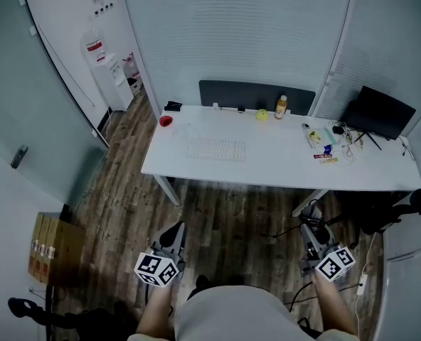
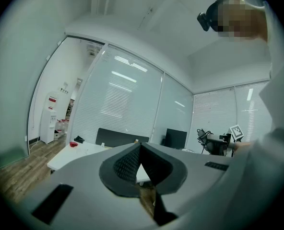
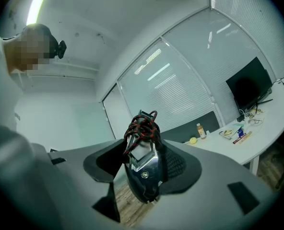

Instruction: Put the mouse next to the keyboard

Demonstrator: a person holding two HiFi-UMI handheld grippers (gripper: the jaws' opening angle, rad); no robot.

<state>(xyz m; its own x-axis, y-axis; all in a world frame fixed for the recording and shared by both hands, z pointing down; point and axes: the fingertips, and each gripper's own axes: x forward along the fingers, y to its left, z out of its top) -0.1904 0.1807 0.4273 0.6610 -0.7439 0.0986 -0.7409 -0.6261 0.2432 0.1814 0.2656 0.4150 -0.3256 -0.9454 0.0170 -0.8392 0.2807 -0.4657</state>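
Short of the white desk (image 1: 281, 165): my right gripper (image 3: 142, 152) clamps the glossy black cord-wrapped mouse (image 3: 144, 174) for carrying; left gripper (image 2: 141, 147) jaws together, spare.

Open, bare table (image 1: 274, 160) just right of keyboard (image 1: 217, 149) and along its near side. Behind-right: yellow ball (image 1: 262, 115), bottle (image 1: 281, 106). Far right: small clutter (image 1: 327, 146), monitor (image 1: 376, 114). Behind-left: red cup (image 1: 166, 121).
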